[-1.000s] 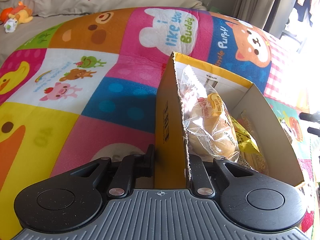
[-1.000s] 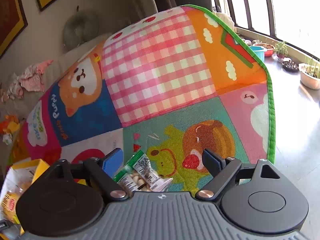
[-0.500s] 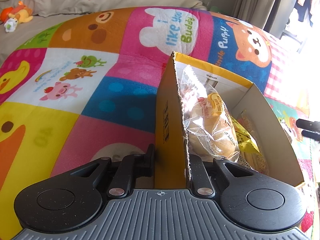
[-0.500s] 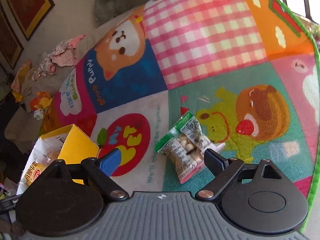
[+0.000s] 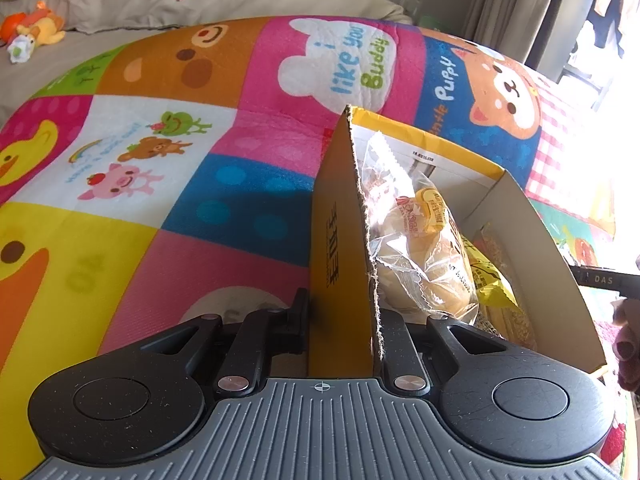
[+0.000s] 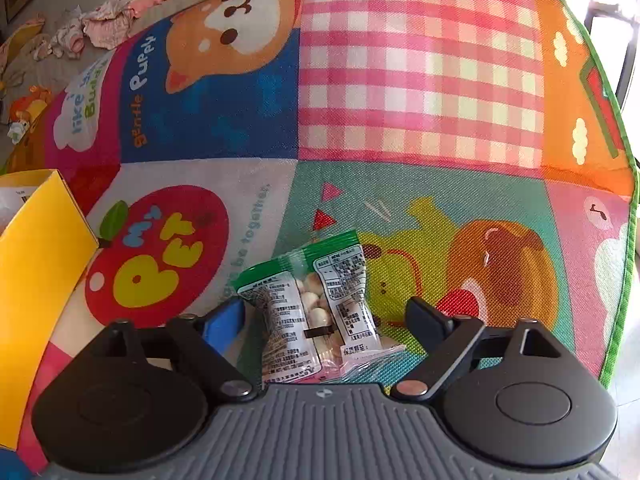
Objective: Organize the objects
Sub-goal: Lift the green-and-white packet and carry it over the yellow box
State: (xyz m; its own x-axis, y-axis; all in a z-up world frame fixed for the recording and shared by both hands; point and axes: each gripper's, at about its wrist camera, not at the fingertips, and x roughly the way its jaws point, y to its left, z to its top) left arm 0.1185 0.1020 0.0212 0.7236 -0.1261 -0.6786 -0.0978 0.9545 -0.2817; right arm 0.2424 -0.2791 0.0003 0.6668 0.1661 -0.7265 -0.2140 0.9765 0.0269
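A yellow cardboard box [image 5: 340,240] stands open on the play mat. My left gripper [image 5: 344,320] is shut on its near side wall. Inside lie a clear bag with a bun [image 5: 420,248] and a yellow snack pack [image 5: 488,276]. In the right wrist view the box [image 6: 36,264] is at the far left. My right gripper [image 6: 324,316] is open, low over the mat, with a green and white snack packet [image 6: 316,308] lying between its fingers. The blue-padded left finger [image 6: 224,320] is close beside the packet.
The colourful cartoon play mat [image 6: 420,80] covers the floor, with its green edge [image 6: 628,240] at the right. Beyond the mat lie crumpled clothes [image 6: 108,20] and small plush toys [image 5: 36,28]. The right gripper's tip [image 5: 608,280] shows at the left wrist view's right edge.
My right gripper has swung left and come down over the snack packet, which now lies between its open fingers. My left gripper and the box have not moved.
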